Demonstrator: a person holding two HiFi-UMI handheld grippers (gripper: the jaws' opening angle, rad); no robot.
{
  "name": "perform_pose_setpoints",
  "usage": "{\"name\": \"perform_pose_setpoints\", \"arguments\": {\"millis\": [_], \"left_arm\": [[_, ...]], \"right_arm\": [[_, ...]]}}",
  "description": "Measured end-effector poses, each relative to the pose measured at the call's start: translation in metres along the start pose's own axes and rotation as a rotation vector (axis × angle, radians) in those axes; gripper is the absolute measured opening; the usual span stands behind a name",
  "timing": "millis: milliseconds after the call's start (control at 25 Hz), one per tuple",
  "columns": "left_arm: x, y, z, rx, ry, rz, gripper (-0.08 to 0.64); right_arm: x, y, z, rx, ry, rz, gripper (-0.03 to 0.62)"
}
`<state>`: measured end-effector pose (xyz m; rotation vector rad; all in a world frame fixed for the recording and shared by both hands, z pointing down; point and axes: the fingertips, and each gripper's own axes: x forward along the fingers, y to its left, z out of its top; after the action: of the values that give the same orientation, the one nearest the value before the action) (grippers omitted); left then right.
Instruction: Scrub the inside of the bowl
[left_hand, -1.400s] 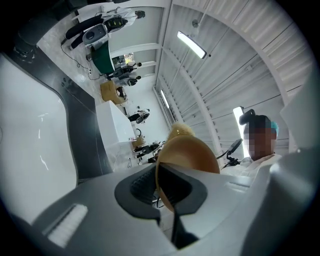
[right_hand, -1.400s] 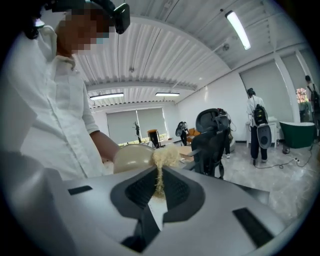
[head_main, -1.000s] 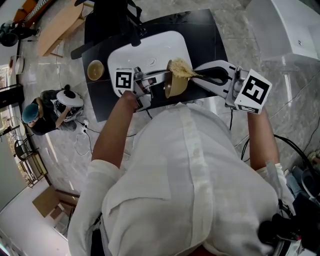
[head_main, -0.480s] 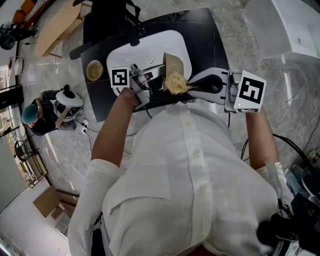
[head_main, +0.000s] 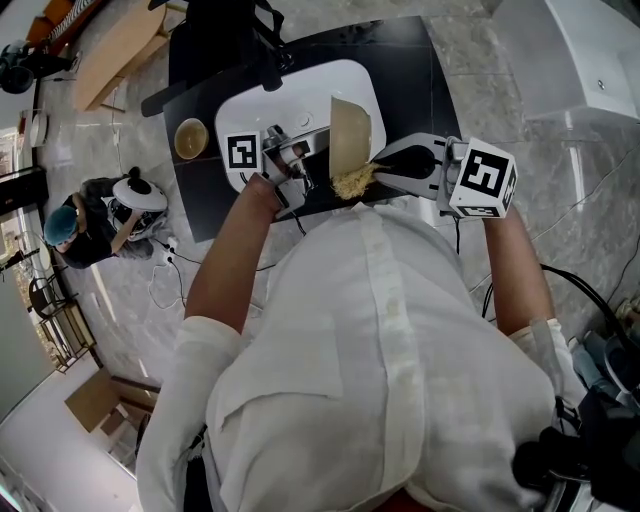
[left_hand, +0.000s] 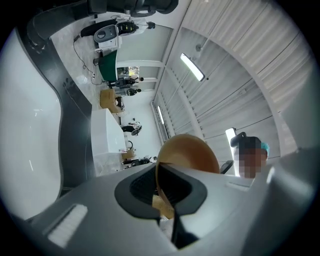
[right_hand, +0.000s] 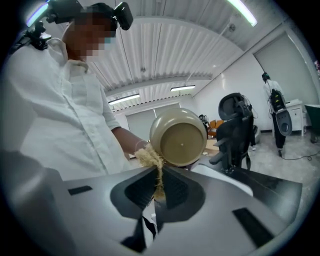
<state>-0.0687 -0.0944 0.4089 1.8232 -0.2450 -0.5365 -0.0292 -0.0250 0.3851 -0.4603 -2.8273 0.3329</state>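
A tan bowl (head_main: 349, 135) stands on edge above the white sink (head_main: 245, 110). My left gripper (head_main: 300, 165) is shut on its rim; in the left gripper view the bowl (left_hand: 192, 152) rises from between the jaws of the left gripper (left_hand: 162, 192). My right gripper (head_main: 385, 170) is shut on a straw-coloured fibre scrubber (head_main: 352, 182), which lies against the bowl's near edge. In the right gripper view the scrubber (right_hand: 149, 159) sticks out of the right gripper (right_hand: 159, 187) and touches the lower left rim of the bowl (right_hand: 179, 137), whose round face is turned toward this camera.
A second small bowl (head_main: 190, 140) sits on the black counter (head_main: 410, 70) left of the sink. A dark tap (head_main: 265, 55) stands behind the sink. A person (head_main: 75, 230) crouches on the floor at left. A black office chair (right_hand: 237, 127) stands behind the bowl.
The bowl has been turned more upright and lifted a little. My right gripper has drawn the scrubber from the bowl's far side down to its near edge, closer to the person's body.
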Motion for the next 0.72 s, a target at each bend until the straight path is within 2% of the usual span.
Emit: {"name": "perform_pose_setpoints", "arguments": {"millis": [200, 400, 720], "left_arm": [[0.004, -0.005, -0.004, 0.01, 0.041, -0.019, 0.012], [0.009, -0.007, -0.02, 0.035, 0.127, -0.025, 0.012], [0.006, 0.004, -0.025, 0.078, 0.181, 0.044, 0.012]], "right_arm": [[-0.002, -0.015, -0.014, -0.029, 0.095, -0.062, 0.026], [-0.007, -0.04, -0.029, -0.031, 0.175, -0.186, 0.026], [-0.022, -0.06, -0.026, -0.038, 0.203, -0.303, 0.028]]}}
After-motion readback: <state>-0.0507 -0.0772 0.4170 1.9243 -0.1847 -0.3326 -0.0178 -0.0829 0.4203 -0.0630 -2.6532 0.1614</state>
